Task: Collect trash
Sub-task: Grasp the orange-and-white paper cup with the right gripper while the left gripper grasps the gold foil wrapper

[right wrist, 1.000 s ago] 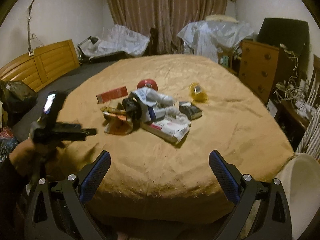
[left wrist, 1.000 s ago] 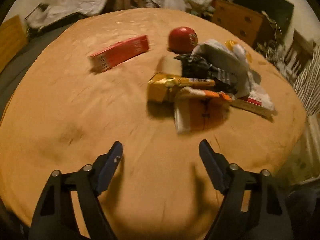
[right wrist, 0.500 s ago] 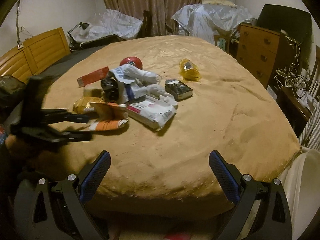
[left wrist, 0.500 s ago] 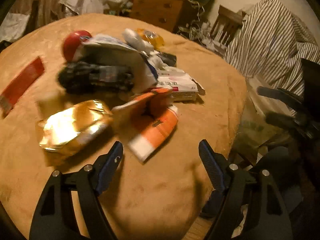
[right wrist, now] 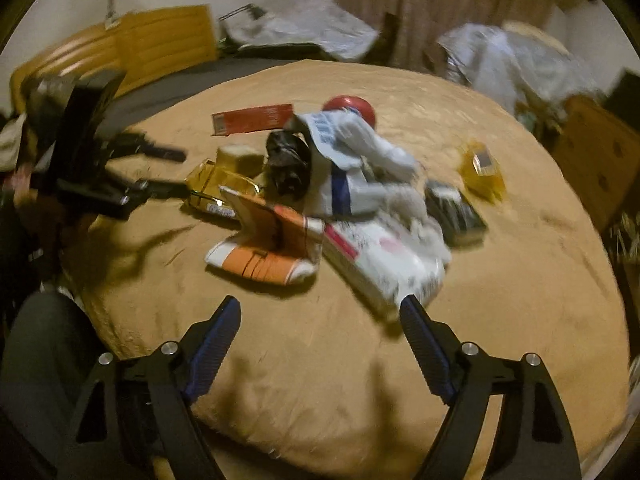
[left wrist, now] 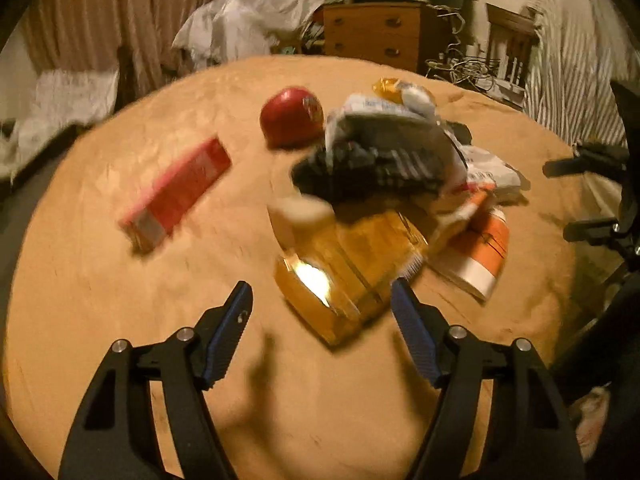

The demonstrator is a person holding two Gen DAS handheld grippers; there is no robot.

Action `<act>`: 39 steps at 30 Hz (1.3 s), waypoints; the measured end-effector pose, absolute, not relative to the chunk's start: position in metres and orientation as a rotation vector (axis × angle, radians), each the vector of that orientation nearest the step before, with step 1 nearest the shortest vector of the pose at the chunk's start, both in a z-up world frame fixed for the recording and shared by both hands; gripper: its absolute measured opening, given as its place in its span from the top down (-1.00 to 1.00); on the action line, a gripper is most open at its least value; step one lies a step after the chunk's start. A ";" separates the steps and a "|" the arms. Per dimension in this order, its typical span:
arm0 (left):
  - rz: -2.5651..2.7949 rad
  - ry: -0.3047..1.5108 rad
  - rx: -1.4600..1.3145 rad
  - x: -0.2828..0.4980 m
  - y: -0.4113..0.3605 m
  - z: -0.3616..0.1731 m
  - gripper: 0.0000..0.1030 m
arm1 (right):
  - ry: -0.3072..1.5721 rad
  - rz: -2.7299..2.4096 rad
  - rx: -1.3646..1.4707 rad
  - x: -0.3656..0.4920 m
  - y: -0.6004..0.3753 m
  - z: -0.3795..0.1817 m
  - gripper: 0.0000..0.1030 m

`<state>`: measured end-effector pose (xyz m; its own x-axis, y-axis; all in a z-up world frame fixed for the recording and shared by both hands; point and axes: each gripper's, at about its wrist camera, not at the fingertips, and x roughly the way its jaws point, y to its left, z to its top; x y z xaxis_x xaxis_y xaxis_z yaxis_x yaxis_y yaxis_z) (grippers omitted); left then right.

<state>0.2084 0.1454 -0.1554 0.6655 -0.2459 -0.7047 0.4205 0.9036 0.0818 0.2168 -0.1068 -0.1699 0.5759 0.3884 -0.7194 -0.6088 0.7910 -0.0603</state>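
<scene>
Trash pile (right wrist: 340, 196) heaped on a tan blanket (right wrist: 520, 300) spread over the bed; all positions are given relative to this pile. Nothing appears collected: every piece lies on the blanket, no bag or bin shows in either view, and by the look of it the whole task is left. At the pile's near edge lie a gold wrapper (left wrist: 352, 264), its long axis running from the left gripper (left wrist: 320, 300) up toward the heap, and an orange-and-white carton (right wrist: 268, 256), folded, lying crosswise. A white packet (right wrist: 384, 264) forms the near right corner, pointing diagonally at the right gripper (right wrist: 320, 316). On top sit a crumpled white bag (right wrist: 352, 156) and a black wrapper (right wrist: 288, 164). Beyond the pile rest a red ball (left wrist: 290, 116) and, apart to its far left, a red box (left wrist: 180, 192), long axis slanting away. A yellow wrapper (right wrist: 482, 172) lies apart on the right. Both grippers hover just short of the pile, jaws spread but closing, nothing between them; the left gripper's near finger (left wrist: 408, 320) overlaps the gold wrapper's corner in view, contact uncertain. Motion blur softens detail.
</scene>
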 end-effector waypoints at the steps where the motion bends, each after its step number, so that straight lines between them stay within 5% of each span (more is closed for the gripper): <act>1: -0.406 0.759 0.255 0.215 0.144 -0.156 -0.47 | 0.742 0.609 -0.355 0.222 -0.102 -0.167 -0.60; 6: -0.497 0.829 0.287 0.237 0.125 -0.169 -0.51 | 0.740 0.608 -0.368 0.243 -0.096 -0.161 -0.60; 9: -0.665 0.878 0.288 0.222 0.105 -0.171 -0.12 | 0.744 0.615 -0.360 0.244 -0.096 -0.159 -0.60; 29: -0.481 0.904 0.213 0.183 0.147 -0.174 -0.12 | 0.612 0.901 -1.027 0.233 -0.019 -0.178 -0.42; 33: -0.483 0.882 0.209 0.184 0.141 -0.165 -0.13 | 0.689 0.925 -1.069 0.240 -0.008 -0.195 -0.07; 36: -0.456 0.850 0.229 0.186 0.132 -0.158 -0.29 | 0.764 0.839 -0.893 0.244 -0.020 -0.185 0.70; 39: -0.469 0.809 0.228 0.187 0.124 -0.149 -0.38 | 0.918 0.731 -0.497 0.254 -0.064 -0.160 0.79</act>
<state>0.1865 0.1238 -0.1493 0.5956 -0.3147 -0.7391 0.4853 0.8742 0.0188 0.2539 -0.0638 -0.1601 0.3993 0.3497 -0.8475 -0.7475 0.6594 -0.0802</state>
